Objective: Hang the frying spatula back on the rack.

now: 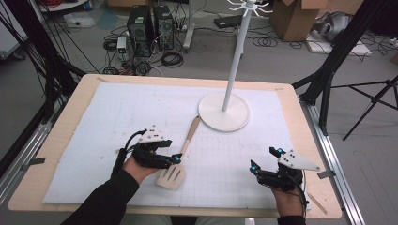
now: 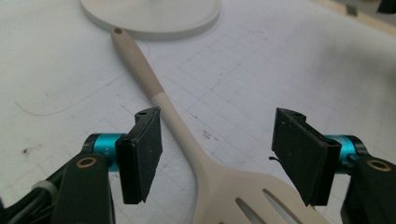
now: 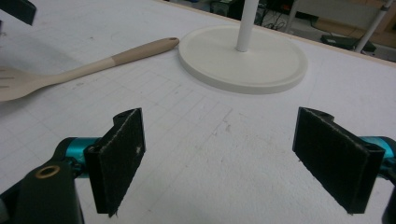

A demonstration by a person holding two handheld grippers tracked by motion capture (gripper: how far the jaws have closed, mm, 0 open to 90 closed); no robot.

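A beige slotted spatula [image 1: 179, 161] lies on the white mat, its handle end pointing at the stand's round base [image 1: 224, 112]. My left gripper [image 1: 174, 159] sits low over the spatula's neck. In the left gripper view the neck of the spatula [image 2: 184, 135] runs between the two black pads [image 2: 140, 156], close to the left one and touching neither; the left gripper [image 2: 219, 156] is open. My right gripper [image 1: 265, 158] rests near the front right of the mat, open and holding nothing [image 3: 219, 158]. From there the spatula [image 3: 93, 65] lies far to the left.
A white hanger stand [image 1: 234, 61] rises from its round base [image 3: 243, 58] at the middle back of the mat. The wooden table's edge [image 1: 324, 187] frames the white mat [image 1: 117, 122]. Beyond it are black tripod legs, computers and cables on the floor.
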